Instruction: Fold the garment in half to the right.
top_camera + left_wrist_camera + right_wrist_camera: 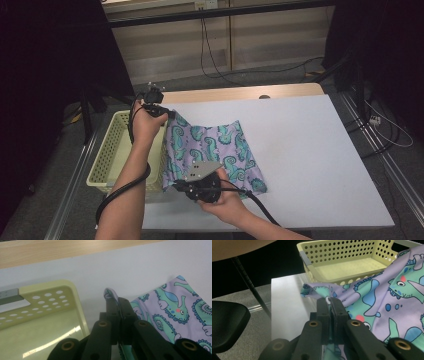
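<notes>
Both grippers' jaws clamped on patterned cloth (215,150)

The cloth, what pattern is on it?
Lilac cloth with green and blue cartoon dinosaurs; clearest in the right gripper view.

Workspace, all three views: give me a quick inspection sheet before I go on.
Surface: white table, wood strip along its far edge.
Job's things: purple dinosaur-print cloth, left part lifted, right part lying on the table; yellow perforated basket at the table's left edge, nothing seen inside.
Clutter: nothing seen.
Grippers: left hand-held gripper shut on a cloth edge; right hand-held gripper shut on another edge.
Cables: gripper cables trail along both forearms; black cable on the floor beyond.
Surroundings: grey floor, black stool.
</notes>
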The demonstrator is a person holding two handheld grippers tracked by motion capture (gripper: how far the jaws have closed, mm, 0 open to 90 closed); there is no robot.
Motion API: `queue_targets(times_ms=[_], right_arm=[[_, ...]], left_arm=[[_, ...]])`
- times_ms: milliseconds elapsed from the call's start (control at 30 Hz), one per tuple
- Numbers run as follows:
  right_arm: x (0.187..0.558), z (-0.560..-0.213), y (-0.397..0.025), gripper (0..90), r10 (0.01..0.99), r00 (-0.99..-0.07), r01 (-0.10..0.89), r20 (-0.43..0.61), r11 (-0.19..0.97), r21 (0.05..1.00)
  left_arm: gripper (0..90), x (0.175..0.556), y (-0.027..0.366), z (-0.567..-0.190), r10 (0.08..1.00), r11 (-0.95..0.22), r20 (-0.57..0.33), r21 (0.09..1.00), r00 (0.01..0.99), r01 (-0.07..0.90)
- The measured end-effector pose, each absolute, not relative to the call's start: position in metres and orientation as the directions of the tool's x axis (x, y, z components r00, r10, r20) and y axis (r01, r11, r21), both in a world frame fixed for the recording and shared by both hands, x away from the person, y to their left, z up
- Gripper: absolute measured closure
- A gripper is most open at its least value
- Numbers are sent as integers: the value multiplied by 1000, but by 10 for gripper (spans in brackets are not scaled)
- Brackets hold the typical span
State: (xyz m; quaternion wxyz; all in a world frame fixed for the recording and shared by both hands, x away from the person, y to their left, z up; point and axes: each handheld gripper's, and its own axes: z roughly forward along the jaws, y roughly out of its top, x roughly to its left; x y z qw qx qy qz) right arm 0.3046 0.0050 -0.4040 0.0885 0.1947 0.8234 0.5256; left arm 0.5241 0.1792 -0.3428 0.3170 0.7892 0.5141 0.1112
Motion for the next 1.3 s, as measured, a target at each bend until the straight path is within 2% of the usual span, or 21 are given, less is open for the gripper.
queue_targets(times_ms=[1300], right_arm=[[313, -392, 28, 873, 392, -918, 208, 62, 341, 917]], left_arm=[[886, 528, 198, -324, 892, -257, -138, 628, 431, 734]])
